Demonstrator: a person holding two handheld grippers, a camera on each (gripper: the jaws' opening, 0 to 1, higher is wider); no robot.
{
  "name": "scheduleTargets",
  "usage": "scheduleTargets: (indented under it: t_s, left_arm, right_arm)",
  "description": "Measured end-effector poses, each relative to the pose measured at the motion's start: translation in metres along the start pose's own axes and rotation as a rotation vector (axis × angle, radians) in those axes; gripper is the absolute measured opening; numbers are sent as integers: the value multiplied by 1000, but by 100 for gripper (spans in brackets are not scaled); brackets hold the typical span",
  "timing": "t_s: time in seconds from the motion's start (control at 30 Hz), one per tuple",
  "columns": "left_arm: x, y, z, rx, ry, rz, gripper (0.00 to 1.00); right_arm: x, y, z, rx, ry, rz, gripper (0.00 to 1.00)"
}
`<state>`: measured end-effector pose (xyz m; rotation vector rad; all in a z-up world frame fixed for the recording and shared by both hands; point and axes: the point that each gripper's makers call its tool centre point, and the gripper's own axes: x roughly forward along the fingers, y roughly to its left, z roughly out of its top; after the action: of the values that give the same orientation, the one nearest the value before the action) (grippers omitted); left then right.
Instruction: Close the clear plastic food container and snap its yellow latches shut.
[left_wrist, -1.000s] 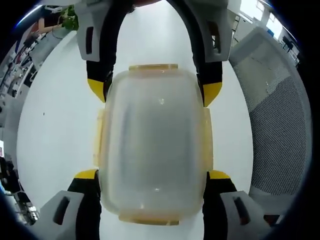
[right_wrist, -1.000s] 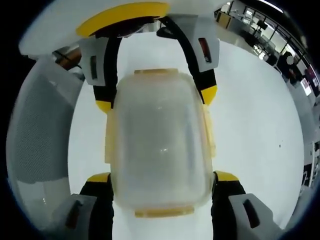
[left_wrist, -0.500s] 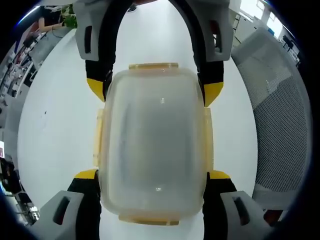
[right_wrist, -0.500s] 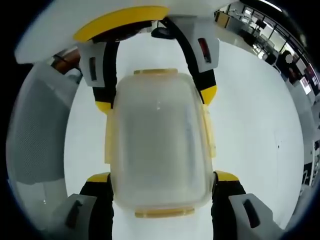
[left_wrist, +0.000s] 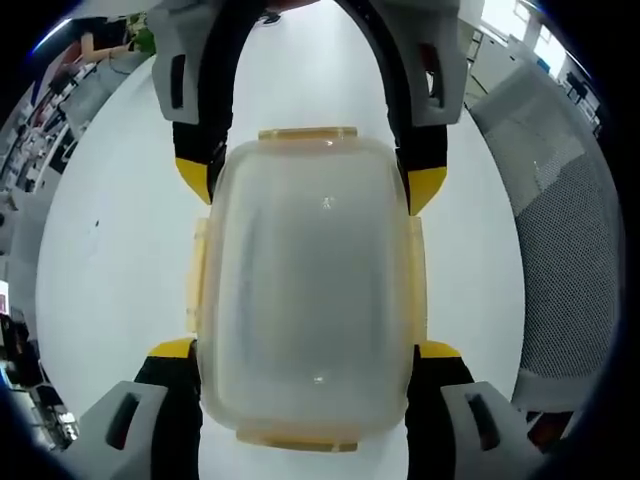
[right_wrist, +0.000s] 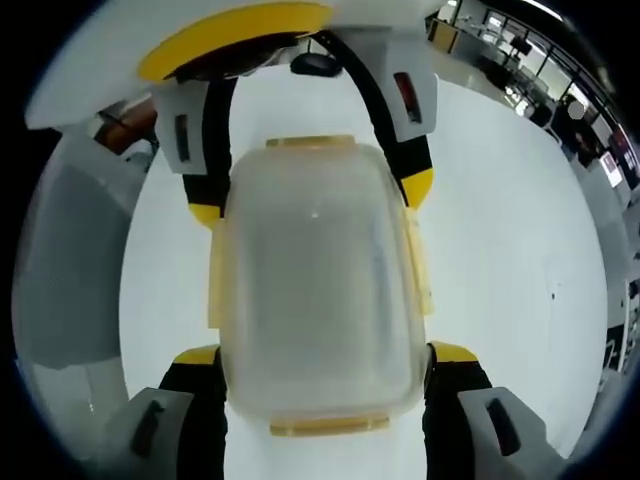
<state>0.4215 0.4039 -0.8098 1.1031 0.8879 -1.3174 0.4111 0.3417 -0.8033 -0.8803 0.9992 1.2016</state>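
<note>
- White table (left_wrist: 110, 260) spreads beneath everything, with a mesh chair (left_wrist: 560, 250) at its edge.
- I see the clear container (left_wrist: 305, 290), lid on, lying between my two tools, which face each other across it.
- My left tool (left_wrist: 305, 350) clamps its near end, jaws spread wide against both sides.
- My right tool (right_wrist: 318, 355) grips the opposite end likewise.
- Yellow latches (left_wrist: 307, 133) rim the lid.

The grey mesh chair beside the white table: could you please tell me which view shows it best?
The left gripper view shows the grey mesh chair best: its perforated weave is sharp along that picture's right side. In the right gripper view the chair is a blurred grey shape on the left, past the clear plastic container.
</note>
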Motion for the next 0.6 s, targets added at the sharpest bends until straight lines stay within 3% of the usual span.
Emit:
scheduleTargets:
  t_s: [0.6]
  left_arm:
    - [3, 26, 0, 12, 16, 1, 85]
  right_arm:
    - [1, -26, 2, 16, -20, -5, 81]
